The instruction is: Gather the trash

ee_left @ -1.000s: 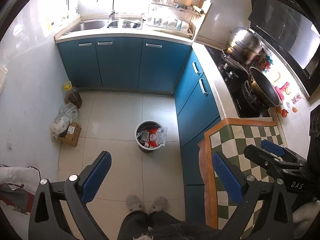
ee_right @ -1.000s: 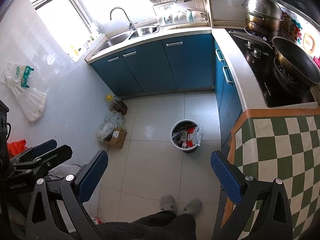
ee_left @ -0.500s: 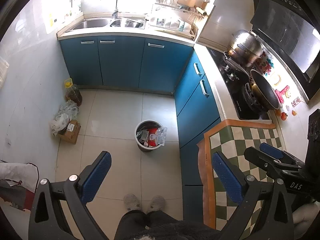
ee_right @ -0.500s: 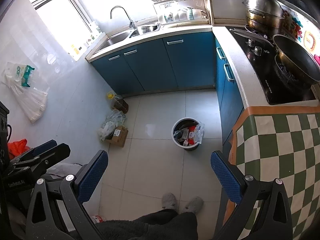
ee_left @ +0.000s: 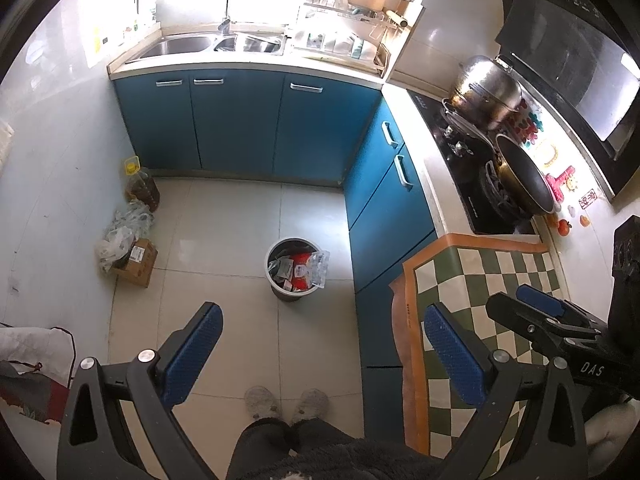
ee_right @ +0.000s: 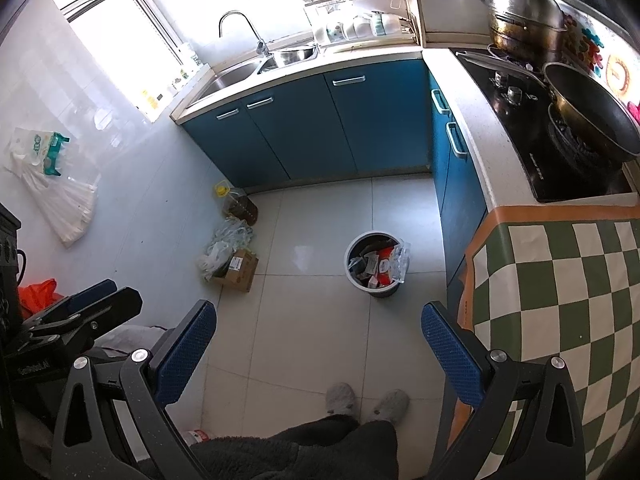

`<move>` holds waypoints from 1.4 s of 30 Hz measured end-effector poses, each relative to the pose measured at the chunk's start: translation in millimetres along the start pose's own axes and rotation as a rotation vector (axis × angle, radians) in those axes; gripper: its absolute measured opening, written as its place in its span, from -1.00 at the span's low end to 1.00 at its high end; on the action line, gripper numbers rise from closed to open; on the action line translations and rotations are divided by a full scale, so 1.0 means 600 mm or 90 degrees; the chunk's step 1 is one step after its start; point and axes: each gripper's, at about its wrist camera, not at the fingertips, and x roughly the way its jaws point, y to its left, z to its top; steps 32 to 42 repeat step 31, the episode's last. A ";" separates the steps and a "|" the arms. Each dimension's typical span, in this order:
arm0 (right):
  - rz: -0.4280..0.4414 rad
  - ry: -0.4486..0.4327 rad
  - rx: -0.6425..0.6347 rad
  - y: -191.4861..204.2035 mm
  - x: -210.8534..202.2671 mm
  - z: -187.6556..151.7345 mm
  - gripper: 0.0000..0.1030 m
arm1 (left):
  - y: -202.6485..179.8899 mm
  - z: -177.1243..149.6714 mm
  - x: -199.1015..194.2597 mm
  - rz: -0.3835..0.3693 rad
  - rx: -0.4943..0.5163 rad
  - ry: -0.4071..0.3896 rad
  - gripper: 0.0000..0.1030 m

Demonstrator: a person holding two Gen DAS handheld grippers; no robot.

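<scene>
Trash fills the bin (ee_left: 296, 268) on the floor, ahead of and well below both tongs, left (ee_left: 320, 354) and right (ee_right: 318, 350), each spread apart and empty. Overfilled, its plastic wrapper (ee_left: 318, 268) could spill out if nudged.

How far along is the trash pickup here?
Done: the bin on the floor already holds wrappers. In hand: nothing; the left gripper and right gripper are open and empty. Left: crumpled plastic bags on the cardboard box by the wall.
</scene>
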 end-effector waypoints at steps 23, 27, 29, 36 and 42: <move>0.002 0.002 0.008 -0.001 0.003 -0.002 1.00 | -0.005 -0.003 0.006 -0.017 -0.006 0.011 1.00; 0.002 0.002 0.009 0.001 0.003 -0.002 1.00 | -0.004 -0.003 0.005 -0.012 -0.004 0.007 1.00; 0.003 0.002 0.009 0.001 0.003 -0.002 1.00 | -0.003 -0.004 0.002 -0.008 -0.003 0.004 1.00; 0.001 0.002 0.008 0.003 0.004 -0.002 1.00 | -0.003 -0.005 0.002 -0.009 -0.003 0.004 1.00; 0.001 0.002 0.008 0.003 0.004 -0.002 1.00 | -0.003 -0.005 0.002 -0.009 -0.003 0.004 1.00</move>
